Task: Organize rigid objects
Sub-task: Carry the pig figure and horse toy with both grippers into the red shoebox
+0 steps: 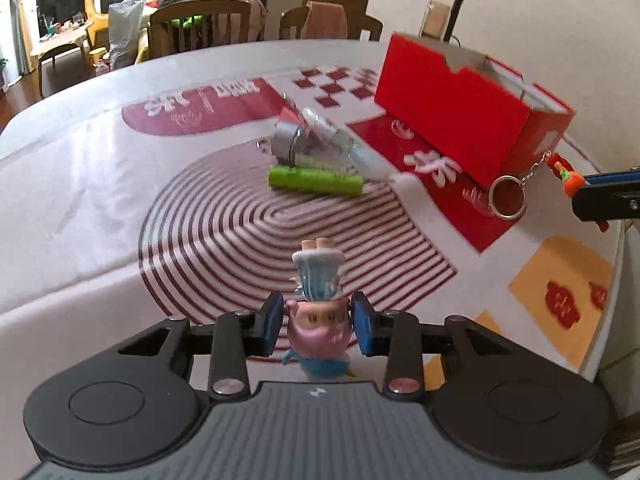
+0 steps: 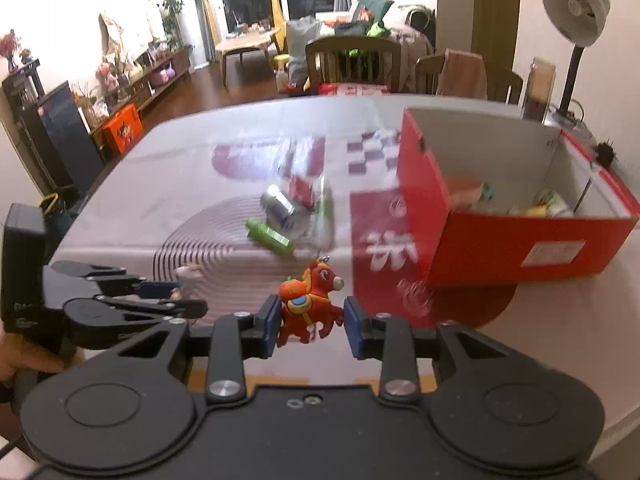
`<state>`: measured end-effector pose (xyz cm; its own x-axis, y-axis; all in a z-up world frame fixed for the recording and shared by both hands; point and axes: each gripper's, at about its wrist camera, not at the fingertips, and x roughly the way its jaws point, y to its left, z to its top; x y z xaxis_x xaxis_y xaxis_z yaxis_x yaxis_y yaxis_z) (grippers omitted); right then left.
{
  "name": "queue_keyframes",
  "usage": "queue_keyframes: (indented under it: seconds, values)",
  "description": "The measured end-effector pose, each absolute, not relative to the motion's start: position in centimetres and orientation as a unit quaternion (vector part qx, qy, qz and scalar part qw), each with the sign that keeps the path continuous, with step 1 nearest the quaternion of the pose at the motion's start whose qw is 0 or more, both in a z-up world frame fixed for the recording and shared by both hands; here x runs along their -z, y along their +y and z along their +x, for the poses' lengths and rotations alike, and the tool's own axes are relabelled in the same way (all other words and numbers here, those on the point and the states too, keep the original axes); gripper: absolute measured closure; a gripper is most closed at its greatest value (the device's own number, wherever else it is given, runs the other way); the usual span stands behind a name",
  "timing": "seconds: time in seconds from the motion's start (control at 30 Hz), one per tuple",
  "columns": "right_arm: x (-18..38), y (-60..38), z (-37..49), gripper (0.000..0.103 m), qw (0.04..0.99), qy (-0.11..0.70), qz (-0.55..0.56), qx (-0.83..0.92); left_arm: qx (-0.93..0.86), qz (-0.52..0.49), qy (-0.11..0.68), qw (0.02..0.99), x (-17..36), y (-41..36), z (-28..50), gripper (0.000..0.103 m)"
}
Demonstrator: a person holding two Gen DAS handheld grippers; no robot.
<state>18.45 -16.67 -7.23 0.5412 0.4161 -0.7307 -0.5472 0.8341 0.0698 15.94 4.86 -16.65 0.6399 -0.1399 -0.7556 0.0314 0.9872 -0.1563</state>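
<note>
My left gripper (image 1: 318, 326) is shut on a small doll figurine (image 1: 320, 312) with a pink head and blue dress, held above the patterned tablecloth. My right gripper (image 2: 310, 326) is shut on a red horse keychain (image 2: 310, 306); its metal ring (image 1: 508, 198) dangles in the left wrist view. The open red cardboard box (image 2: 516, 240) stands at the right and holds several small items. A green cylinder (image 1: 314, 180), a silver can (image 1: 290, 144) and a clear tube (image 1: 344, 144) lie together mid-table.
The table edge (image 1: 60, 292) runs along the left. A desk lamp (image 2: 576, 40) stands behind the box. Wooden chairs (image 2: 354, 62) line the far side. The left gripper shows at the left of the right wrist view (image 2: 120, 300).
</note>
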Motion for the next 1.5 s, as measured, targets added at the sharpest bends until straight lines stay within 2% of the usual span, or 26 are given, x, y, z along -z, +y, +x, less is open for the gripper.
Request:
queue_keyframes:
  seconds: [0.5, 0.9, 1.17, 1.5]
  values:
    - [2.9, -22.5, 26.1, 0.07, 0.899, 0.344, -0.074, -0.26, 0.058, -0.086, 0.38, 0.919, 8.7, 1.8, 21.1, 0.067]
    - [3.1, -27.1, 33.1, 0.07, 0.903, 0.336, -0.077, -0.257, 0.089, -0.069, 0.346, 0.932, 3.4, -4.8, 28.3, 0.067]
    - [4.7, -29.7, 37.5, 0.07, 0.898, 0.351, -0.082, -0.253, 0.114, -0.032, 0.349, 0.929, 2.9, -10.4, 34.5, 0.067]
    - [7.8, -29.6, 40.4, 0.07, 0.872, 0.39, -0.097, -0.279, 0.098, -0.052, 0.398, 0.911, 6.5, -14.0, 43.1, 0.067]
